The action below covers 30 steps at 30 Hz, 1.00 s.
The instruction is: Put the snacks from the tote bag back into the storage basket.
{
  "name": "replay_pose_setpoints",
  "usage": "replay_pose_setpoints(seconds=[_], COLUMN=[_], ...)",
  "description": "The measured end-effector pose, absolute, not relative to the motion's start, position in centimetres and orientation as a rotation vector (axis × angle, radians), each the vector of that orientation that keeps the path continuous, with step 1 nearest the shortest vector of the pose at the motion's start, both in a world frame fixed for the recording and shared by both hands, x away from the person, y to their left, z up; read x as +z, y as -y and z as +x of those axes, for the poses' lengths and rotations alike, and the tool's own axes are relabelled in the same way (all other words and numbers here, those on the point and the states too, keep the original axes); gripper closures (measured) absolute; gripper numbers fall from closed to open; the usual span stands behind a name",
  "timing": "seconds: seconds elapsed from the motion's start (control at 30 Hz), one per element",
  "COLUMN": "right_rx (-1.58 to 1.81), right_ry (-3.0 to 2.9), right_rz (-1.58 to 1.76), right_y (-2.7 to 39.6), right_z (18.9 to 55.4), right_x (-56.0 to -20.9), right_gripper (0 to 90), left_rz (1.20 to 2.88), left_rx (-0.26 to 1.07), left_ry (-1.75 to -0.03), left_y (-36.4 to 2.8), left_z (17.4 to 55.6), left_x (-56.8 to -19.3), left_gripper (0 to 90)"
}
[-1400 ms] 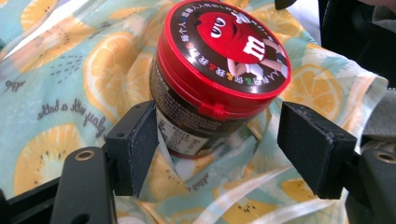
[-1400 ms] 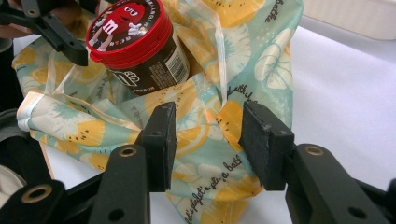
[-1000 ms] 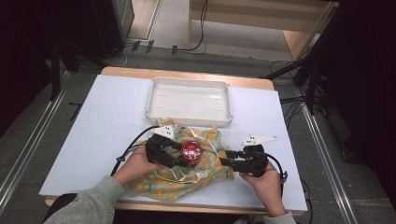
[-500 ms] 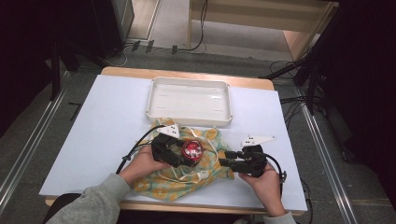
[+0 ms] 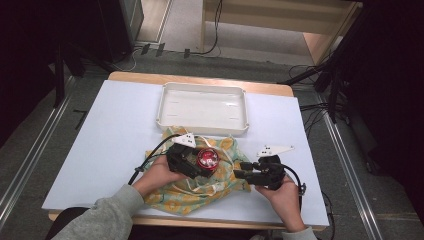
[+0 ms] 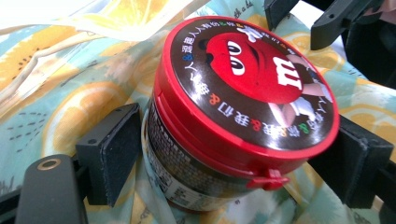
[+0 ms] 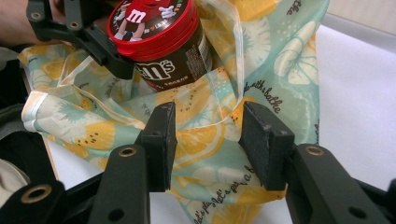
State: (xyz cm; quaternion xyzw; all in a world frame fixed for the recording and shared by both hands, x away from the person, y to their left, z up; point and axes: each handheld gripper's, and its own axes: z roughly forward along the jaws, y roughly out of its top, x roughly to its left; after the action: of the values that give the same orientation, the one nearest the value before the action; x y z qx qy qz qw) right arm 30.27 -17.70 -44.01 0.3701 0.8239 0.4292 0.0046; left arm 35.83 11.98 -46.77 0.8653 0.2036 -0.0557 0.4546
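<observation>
The candy jar (image 6: 233, 121) stands on the printed cloth bag (image 7: 210, 140) between the left gripper (image 5: 192, 162) pads; these bracket its body without visibly pressing. Rigid and smooth-walled, it likely needs a grip below the red lid. The right gripper (image 7: 208, 140), jaws apart, straddles a fold of limp bag; the white tray (image 5: 165, 107) beyond holds nothing.

A white tray (image 5: 202, 107) sits empty at the far edge of the pale bench (image 5: 115, 130). Black cables (image 5: 210, 30) trail across the floor (image 5: 30, 165) beyond.
</observation>
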Motion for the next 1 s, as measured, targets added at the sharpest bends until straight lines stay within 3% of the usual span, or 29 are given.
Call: replay_pose_setpoints(seconds=[0.37,0.83,1.0], right_rx=[1.344,1.352,1.358], right_ry=[-2.580,-2.571,-2.571], right_rz=[1.170,1.175,1.176], right_y=[17.8,17.9,18.0], right_z=[30.4,30.4,30.4], right_x=[-44.1,-44.1,-44.1], right_gripper=[56.9,56.8,56.8], left_rz=[2.154,2.219,2.218], left_rx=[-0.095,0.088,0.082], left_ry=[-0.498,-0.447,-0.451], left_y=[-10.9,-10.5,-10.6], left_z=[35.9,34.6,34.5], left_x=[-46.8,-45.9,-45.6], left_gripper=[16.3,23.9,25.9])
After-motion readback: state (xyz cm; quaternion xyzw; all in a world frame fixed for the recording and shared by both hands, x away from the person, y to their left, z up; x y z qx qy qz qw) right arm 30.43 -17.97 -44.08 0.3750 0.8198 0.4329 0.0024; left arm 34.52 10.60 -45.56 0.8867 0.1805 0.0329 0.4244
